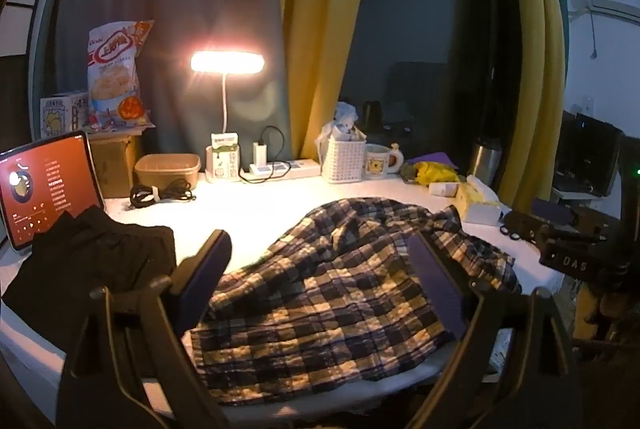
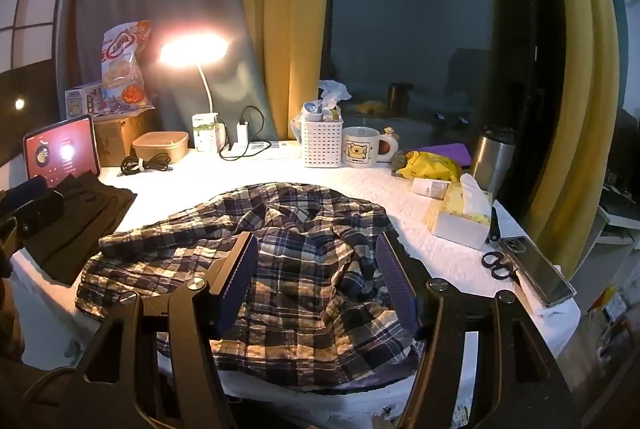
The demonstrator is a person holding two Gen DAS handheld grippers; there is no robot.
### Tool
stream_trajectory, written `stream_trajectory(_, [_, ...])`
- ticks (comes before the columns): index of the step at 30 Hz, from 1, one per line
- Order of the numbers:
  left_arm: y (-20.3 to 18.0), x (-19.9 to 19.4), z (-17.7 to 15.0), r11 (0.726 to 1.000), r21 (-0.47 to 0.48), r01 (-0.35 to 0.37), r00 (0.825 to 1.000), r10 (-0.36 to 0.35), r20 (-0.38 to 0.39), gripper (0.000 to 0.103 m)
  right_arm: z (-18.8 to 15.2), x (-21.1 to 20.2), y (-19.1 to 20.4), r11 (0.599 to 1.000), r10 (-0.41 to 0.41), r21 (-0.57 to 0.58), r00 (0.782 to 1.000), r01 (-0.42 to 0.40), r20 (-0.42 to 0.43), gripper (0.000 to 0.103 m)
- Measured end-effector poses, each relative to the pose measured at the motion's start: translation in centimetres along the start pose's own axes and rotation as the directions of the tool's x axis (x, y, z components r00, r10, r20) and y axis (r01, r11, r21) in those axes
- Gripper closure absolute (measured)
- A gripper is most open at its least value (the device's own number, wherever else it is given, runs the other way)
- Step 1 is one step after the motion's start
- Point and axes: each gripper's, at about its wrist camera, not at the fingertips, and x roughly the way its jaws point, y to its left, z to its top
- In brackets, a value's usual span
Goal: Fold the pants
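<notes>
Nearest: left claw (image 1: 320, 277) spread wide, right claw (image 2: 316, 279) parted too, both empty, hovering above plaid pants (image 2: 256, 261). Pants heaped and rumpled mid-worktop (image 2: 360, 181), not yet flattened. Likely trouble: pinching several bunched layers at once, giving a crooked fold; or dragging cloth rightwards into the scissors (image 2: 498, 265) and phone (image 2: 540, 273), or leftwards over the black garment (image 1: 92, 265).
</notes>
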Motion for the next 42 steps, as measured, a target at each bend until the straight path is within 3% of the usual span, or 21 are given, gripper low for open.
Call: stream_trajectory(42, [0.61,-0.46,-0.02,1.000,-0.005,-0.007,1.000,0.007,0.010,0.012,0.16,0.02,0.27,1.000,-0.001,-0.004,1.000,0.001,-0.002,0.038])
